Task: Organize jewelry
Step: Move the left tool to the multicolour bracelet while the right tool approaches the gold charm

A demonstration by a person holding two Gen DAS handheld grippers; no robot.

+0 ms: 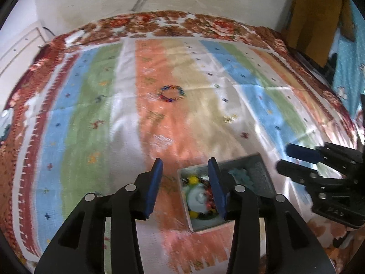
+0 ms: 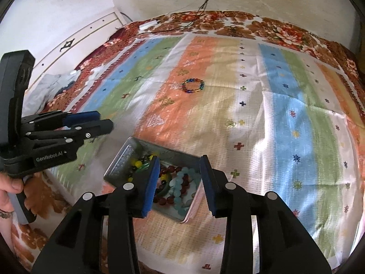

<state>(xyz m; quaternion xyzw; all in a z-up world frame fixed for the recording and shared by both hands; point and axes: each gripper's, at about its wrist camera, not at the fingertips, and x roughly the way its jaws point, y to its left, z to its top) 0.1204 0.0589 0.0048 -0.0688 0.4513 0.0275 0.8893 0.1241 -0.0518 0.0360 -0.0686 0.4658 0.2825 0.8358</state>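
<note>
A small metal tin [image 1: 260,171] lies on the striped cloth, holding several bead bracelets: yellow beads [image 2: 137,164], dark red beads [image 2: 168,170] and a pale blue strand [image 2: 182,182]. My left gripper [image 1: 185,166] stands open over the tin's left edge, with nothing between its pads. Above the tin [image 2: 125,157], my right gripper [image 2: 180,159] is also open and holds nothing. Each gripper shows in the other view, the right gripper [image 1: 284,157] to the tin's right and the left gripper [image 2: 105,119] to its left. A multicoloured bracelet [image 2: 192,85] lies loose farther back on the orange stripe.
A small gold piece [image 2: 230,122] lies on the cloth between the tin and the loose bracelet [image 1: 171,93]. The striped cloth [image 2: 285,125] covers a floral bedspread [image 2: 228,22]. A wall and a cable [image 2: 205,2] stand behind. A hand [image 2: 9,187] holds the left gripper's handle.
</note>
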